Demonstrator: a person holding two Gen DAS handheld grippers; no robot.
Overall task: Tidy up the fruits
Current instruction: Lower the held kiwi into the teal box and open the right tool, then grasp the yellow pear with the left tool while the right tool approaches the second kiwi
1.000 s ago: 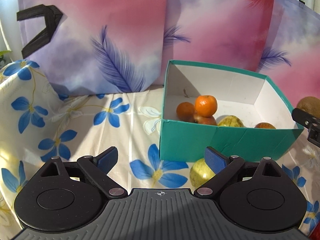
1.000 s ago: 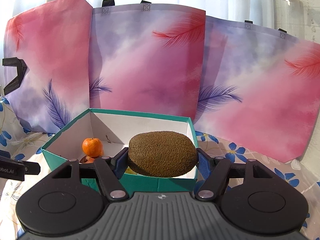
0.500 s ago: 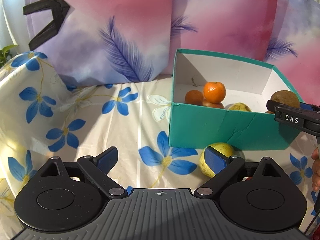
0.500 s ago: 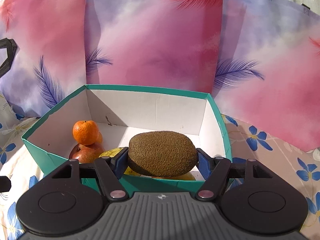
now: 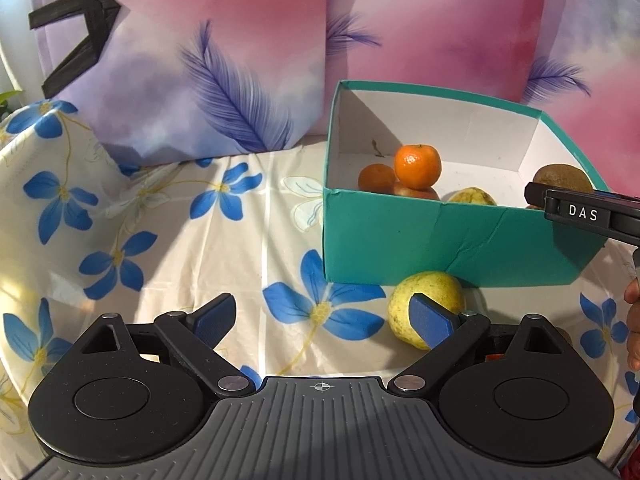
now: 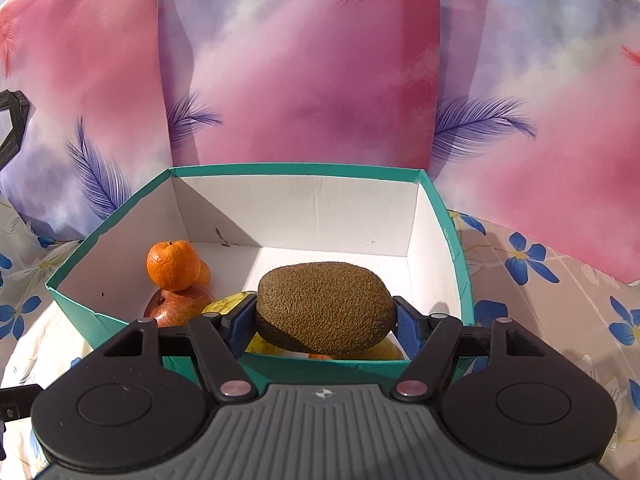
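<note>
Box [image 6: 452,240] right and back floor bare, open from above. Left front corner blocked: mandarin [image 6: 173,265] stacked on apple [image 6: 176,306], yellow fruit beside. Near wall stands before the right tongs [image 6: 325,316]. Desk [image 5: 168,240] left of box free; guava [image 5: 424,300] touches box front, bags [image 5: 240,60] wall off the back.

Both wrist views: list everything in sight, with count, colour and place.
box: one, teal outside, white inside, on the cloth.
tangerines: two, orange, stacked at the box's left.
apple: one, red, under the tangerines.
yellow-green fruit: one outside before the box; more inside.
kiwi: one, brown, over the box.
tablecloth: one, cream with blue flowers.
bags: pink-purple, feathered, behind.
left gripper: open, empty.
right gripper: clamping the kiwi.
</note>
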